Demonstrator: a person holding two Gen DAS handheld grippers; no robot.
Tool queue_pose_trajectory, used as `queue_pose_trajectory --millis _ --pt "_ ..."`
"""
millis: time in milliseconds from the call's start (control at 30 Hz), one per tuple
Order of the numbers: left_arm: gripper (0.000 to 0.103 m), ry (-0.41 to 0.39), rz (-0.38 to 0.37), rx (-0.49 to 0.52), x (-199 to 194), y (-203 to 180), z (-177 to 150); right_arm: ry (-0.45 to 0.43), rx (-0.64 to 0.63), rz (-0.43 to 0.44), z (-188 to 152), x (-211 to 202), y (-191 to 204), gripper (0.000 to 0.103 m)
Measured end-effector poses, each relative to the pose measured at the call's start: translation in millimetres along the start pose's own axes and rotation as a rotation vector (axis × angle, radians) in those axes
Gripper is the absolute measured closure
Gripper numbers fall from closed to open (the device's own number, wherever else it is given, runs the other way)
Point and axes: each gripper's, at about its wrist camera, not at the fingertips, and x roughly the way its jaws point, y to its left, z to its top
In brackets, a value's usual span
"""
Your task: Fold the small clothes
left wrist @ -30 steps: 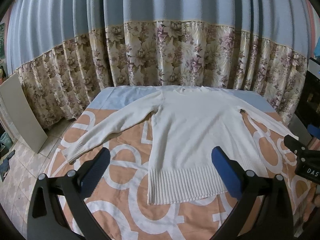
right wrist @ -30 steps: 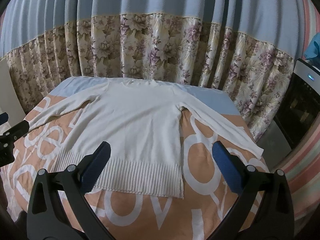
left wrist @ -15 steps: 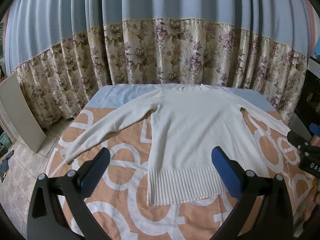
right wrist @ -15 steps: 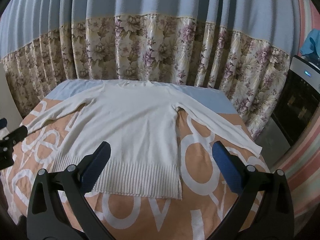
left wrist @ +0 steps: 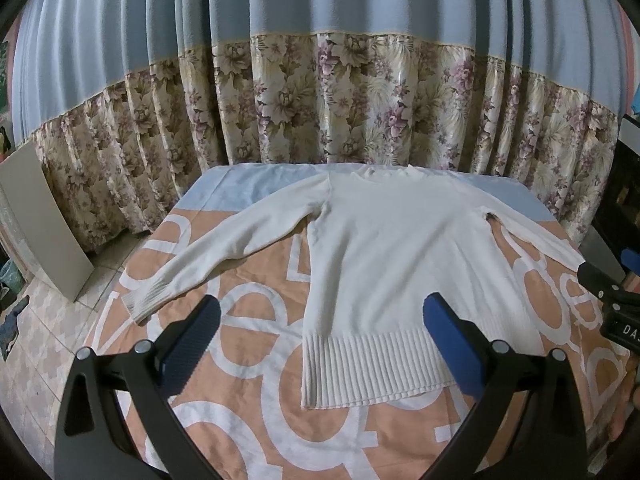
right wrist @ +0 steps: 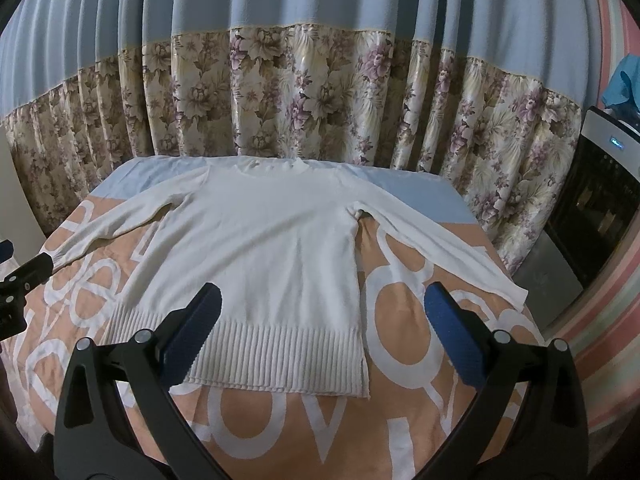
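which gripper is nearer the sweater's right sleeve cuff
Right. The right gripper hovers over the hem with the right sleeve cuff just beyond it; the left gripper sits toward the opposite side.

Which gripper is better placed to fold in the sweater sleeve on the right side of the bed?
Probably the right gripper. Its open jaws hover near the sweater hem, with that sleeve just ahead; the left gripper faces the other sleeve.

You're in a home bedroom: bed [left wrist: 248, 412] with an orange-and-white lettered sheet, pleated blue curtain [right wrist: 280, 80] with a floral lower band behind it, tiled floor [left wrist: 36, 344] at left, dark appliance [right wrist: 600, 196] at right.
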Motion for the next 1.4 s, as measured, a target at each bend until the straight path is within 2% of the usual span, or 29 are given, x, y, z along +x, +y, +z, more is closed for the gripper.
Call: queue_pose_trajectory --millis 1133,1400 --pt "0.002 0.015 0.011 -0.006 4 5 -5 0.017 0.019 0.013 -2 9 -6 0.003" --pt "0.002 0.016 0.031 -0.014 16 2 -2 0.02 0.035 -0.011 -4 27 -21 0.003"
